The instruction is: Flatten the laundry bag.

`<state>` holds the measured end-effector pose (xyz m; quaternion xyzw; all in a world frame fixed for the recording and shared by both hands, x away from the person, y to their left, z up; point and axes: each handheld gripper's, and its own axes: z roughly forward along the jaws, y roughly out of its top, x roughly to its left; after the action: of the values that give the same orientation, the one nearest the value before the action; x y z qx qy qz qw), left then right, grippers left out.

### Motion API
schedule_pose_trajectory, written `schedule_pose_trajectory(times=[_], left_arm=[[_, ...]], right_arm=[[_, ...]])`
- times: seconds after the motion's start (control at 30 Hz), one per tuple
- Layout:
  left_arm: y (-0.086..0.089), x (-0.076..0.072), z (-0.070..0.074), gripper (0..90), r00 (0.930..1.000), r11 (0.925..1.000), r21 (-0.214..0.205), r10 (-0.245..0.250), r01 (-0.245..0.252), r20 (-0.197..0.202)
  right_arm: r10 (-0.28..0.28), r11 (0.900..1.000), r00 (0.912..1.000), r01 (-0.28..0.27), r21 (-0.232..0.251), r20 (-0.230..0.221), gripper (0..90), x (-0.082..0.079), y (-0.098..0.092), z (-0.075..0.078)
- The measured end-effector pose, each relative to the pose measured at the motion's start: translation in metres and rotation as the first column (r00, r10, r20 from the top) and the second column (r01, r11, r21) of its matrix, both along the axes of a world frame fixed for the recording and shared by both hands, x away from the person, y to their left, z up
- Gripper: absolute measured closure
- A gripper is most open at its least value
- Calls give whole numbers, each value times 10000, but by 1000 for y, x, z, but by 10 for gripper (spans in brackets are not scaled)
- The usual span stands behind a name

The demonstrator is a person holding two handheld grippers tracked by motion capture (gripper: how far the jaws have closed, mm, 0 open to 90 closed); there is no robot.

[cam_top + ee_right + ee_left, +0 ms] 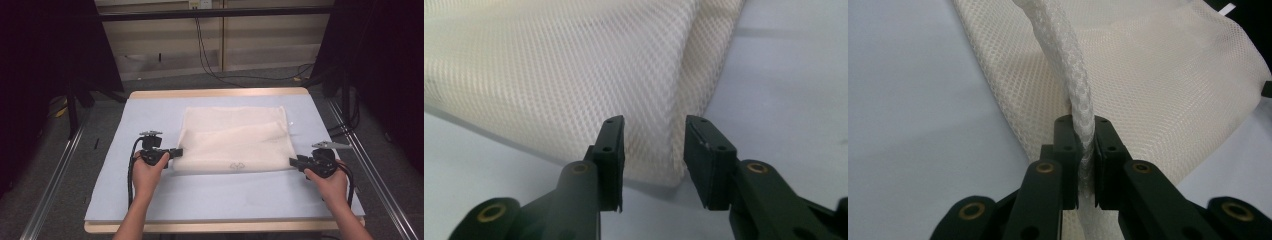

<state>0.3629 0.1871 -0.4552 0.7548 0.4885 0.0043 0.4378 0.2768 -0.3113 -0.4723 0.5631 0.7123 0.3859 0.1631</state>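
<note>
A cream mesh cloth (pixel 235 142), folded over, lies flat on the pale blue table top (pixel 210 195). At its near left corner my left gripper (pixel 177 151) is shut on a raised fold of the cloth's edge. In the left gripper view the mesh (pixel 1158 75) rises as a rolled ridge, pinched between the two pads of the left gripper (pixel 1083 125). My right gripper (pixel 292 162) is at the near right corner. In the right gripper view the jaws of the right gripper (pixel 654 125) stand apart, with the cloth's corner (pixel 549 65) lying in the gap and untouched by the pads.
The table has a wooden rim (pixel 220 93) at its far and near edges. Metal rails (pixel 55 175) run along both sides of it on the floor. Black cables (pixel 210 65) trail across the floor beyond the far edge, between dark curtains.
</note>
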Motion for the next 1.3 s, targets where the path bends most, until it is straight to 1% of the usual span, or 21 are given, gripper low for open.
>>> schedule_pose_trajectory(times=[0.13, 0.23, 0.3, 0.4, 0.43, 0.47, 0.5, 0.53, 0.6, 0.63, 0.67, 0.73, 0.8, 0.9, 1.03, 1.07, 1.1, 1.13, 1.2, 1.27, 1.3], left_arm=[[0, 2, -2, 834, 10000, 10000, 55, -54, 54, -35], [0, 3, -2, 834, 10000, 10000, 66, -25, 25, -17], [0, 3, -3, 834, 10000, 9999, 107, -35, 35, 0], [0, 3, -3, 834, 10000, 10000, 31, -3, 3, -44], [0, 3, -3, 834, 10000, 10000, 42, 6, -6, -8], [0, 3, -3, 833, 10000, 10000, 35, 24, -24, -3], [0, 3, -3, 833, 10000, 10000, 45, 36, -36, 11], [0, 4, -4, 834, 10000, 10000, 95, 17, -18, 52], [0, 4, -4, 834, 10000, 9999, 115, -6, 5, 61], [0, 4, -4, 833, 10000, 9999, 115, 3, -4, 67], [0, 4, -4, 833, 10000, 9999, 126, 5, -6, 59], [0, 4, -3, 833, 10000, 9999, 137, 19, -20, 67], [0, 4, -4, 833, 10000, 9999, 153, 3, -4, 67], [0, 5, -4, 833, 10000, 9999, 104, 56, -56, 46], [0, 5, -5, 833, 9999, 10000, 65, 74, -74, 70], [0, 6, -5, 833, 9999, 9999, 81, 78, -78, 88], [0, 6, -5, 833, 10000, 9999, 107, 56, -56, 57], [0, 6, -5, 833, 9999, 9999, 114, 61, -62, 108], [0, 6, -5, 833, 9999, 9999, 80, 68, -69, 118], [0, 5, -3, 832, 9998, 9999, -4, 118, -118, 155], [0, 5, -3, 832, 9999, 10000, 31, 78, -79, 147]], right_arm=[[-244, 9997, 9993, 242, 78, 291, 535, 11, 4, 13], [-336, 9992, 9985, 327, 209, 435, 532, 24, 9, 19], [-442, 9987, 9983, 432, 271, 386, 540, 33, 13, 21], [-538, 9985, 9984, 536, 86, 199, 544, 44, 20, 20], [-584, 9983, 9982, 584, 42, 132, 555, 47, 21, 18], [-705, 9975, 9975, 705, -39, 11, 604, 49, 21, 17], [-719, 9974, 9974, 719, 25, 19, 650, 50, 21, 16], [-713, 9974, 9975, 713, 99, 7, 658, 51, 20, 15], [-670, 9975, 9977, 672, 209, -90, 721, 51, 18, 14], [-736, 9968, 9970, 742, 289, -219, 721, 51, 17, 14], [-771, 9966, 9969, 776, 263, -183, 719, 51, 15, 14], [-1054, 9939, 9943, 1059, 300, -178, 666, 50, 11, 15], [-1115, 9930, 9937, 1119, 385, -124, 640, 51, 10, 15], [-1018, 9944, 9947, 1021, 264, -147, 595, 55, 11, 13], [-1225, 9924, 9923, 1227, 94, -172, 555, 60, 12, 9], [-1204, 9926, 9925, 1207, 96, -220, 598, 60, 13, 9], [-980, 9951, 9951, 982, 147, -150, 668, 61, 14, 9], [-908, 9957, 9958, 909, 165, -77, 685, 61, 15, 9], [-779, 9969, 9968, 781, 97, -164, 804, 60, 16, 12], [-716, 9971, 9974, 716, 256, -36, 834, 57, 14, 16], [-676, 9975, 9976, 673, 233, 140, 840, 55, 13, 19]])
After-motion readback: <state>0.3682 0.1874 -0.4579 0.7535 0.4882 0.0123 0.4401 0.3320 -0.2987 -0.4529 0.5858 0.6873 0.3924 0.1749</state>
